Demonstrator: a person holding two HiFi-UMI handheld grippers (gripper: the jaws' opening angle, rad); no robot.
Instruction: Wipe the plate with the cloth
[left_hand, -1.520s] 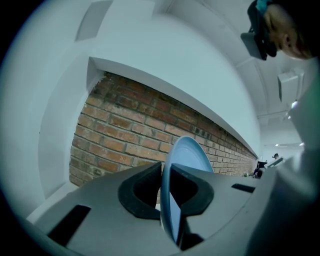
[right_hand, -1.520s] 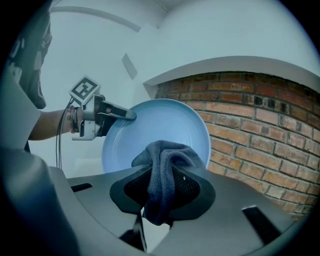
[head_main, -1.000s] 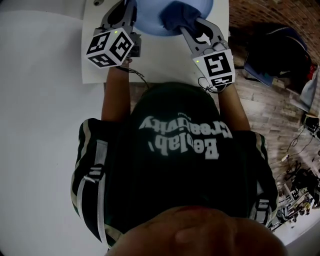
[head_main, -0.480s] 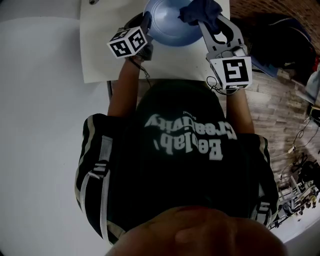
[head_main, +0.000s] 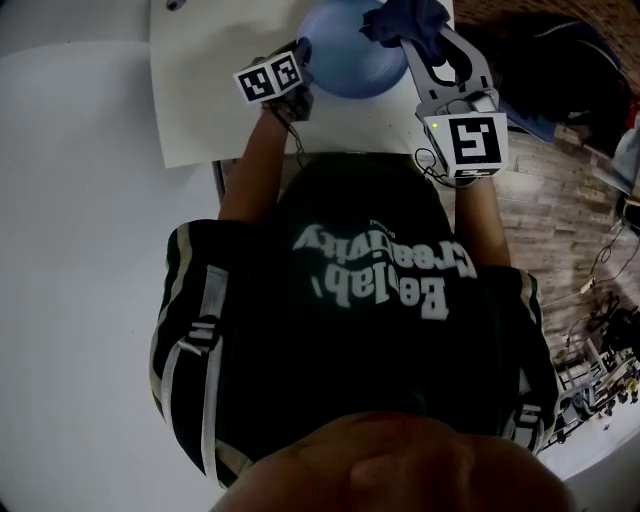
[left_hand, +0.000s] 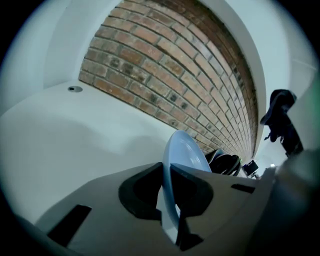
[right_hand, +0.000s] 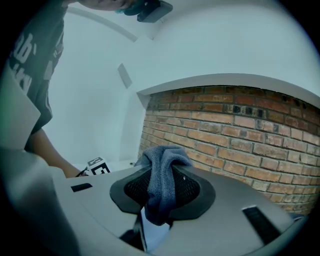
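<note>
My left tongs pinch plate rim; my right tongs pinch cloth at plate's right edge; brick wall behind plate; white table under plate.

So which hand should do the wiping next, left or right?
Right. The right tool pinches the blue-grey cloth close to the round pale blue plate, while the left tool is busy clamping its rim.

The head view's top edge cuts off the plate and cloth; the floor clutter at right is too small to identify.
</note>
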